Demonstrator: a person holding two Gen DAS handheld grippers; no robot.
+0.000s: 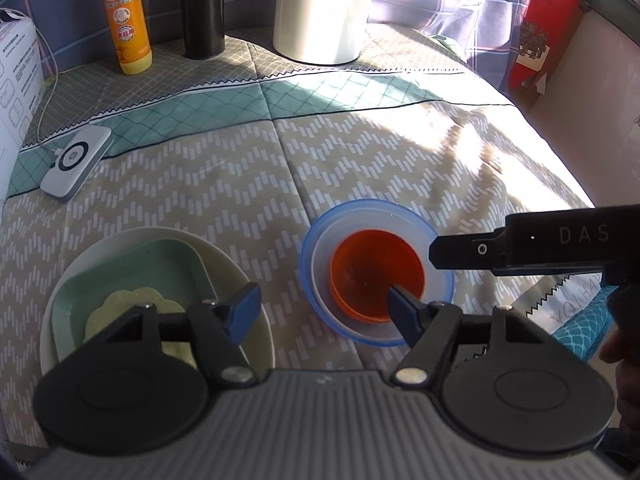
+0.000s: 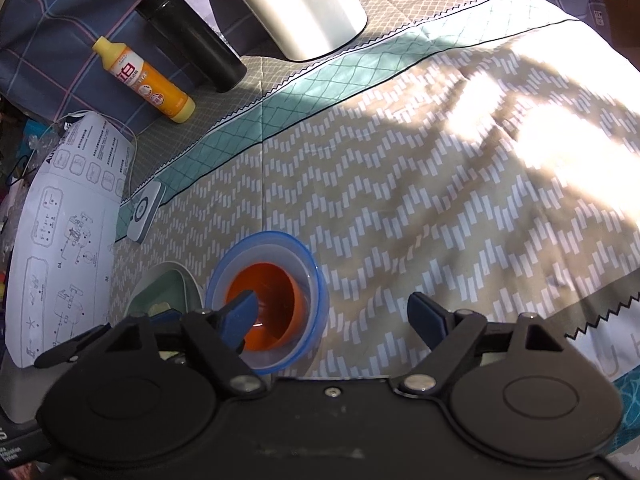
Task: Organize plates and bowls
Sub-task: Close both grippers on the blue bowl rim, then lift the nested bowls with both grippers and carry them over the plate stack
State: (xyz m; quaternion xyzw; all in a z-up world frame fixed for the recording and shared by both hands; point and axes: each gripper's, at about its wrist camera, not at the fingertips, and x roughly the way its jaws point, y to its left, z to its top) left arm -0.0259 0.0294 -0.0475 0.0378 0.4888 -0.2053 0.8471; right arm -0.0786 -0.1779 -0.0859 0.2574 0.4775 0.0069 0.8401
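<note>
So the setup is basically two stacks on a patterned cloth over the tabletop point(image 1: 360, 152). In the left wrist view, a nest of bowls sits right of centre in the lower half: an orange bowl point(image 1: 376, 276) inside a clear bowl point(image 1: 436, 280), inside a blue-rimmed bowl point(image 1: 376, 272). To its left, at lower left, there's a white plate point(image 1: 248, 280) with a green dish point(image 1: 132, 272) on it and a small pale scalloped dish point(image 1: 120, 308) on top of that.

Looks like the bowls are already nested and the plates stacked, so the step in hand is probably getting a grip on the bowl stack, or on one bowl in it. To do that well, one finger should go inside a rim and the other outside, closing on the wall rather than poking the bottom. The nested plastic looks light and slippery, so a slow squeeze and a straight lift would help keep the set from tipping or coming apart.

The left gripper point(image 1: 324, 308) has its fingers partly spread, with nothing pinched. Its right finger tip shows over the near edge of the orange bowl, whether touching it is hard to say, and the left finger hangs over the plate's edge. The right gripper point(image 2: 332, 318) is spread too, holding nothing: its left finger tip sits in front of the orange bowl's mouth, its right finger over bare cloth.
</note>
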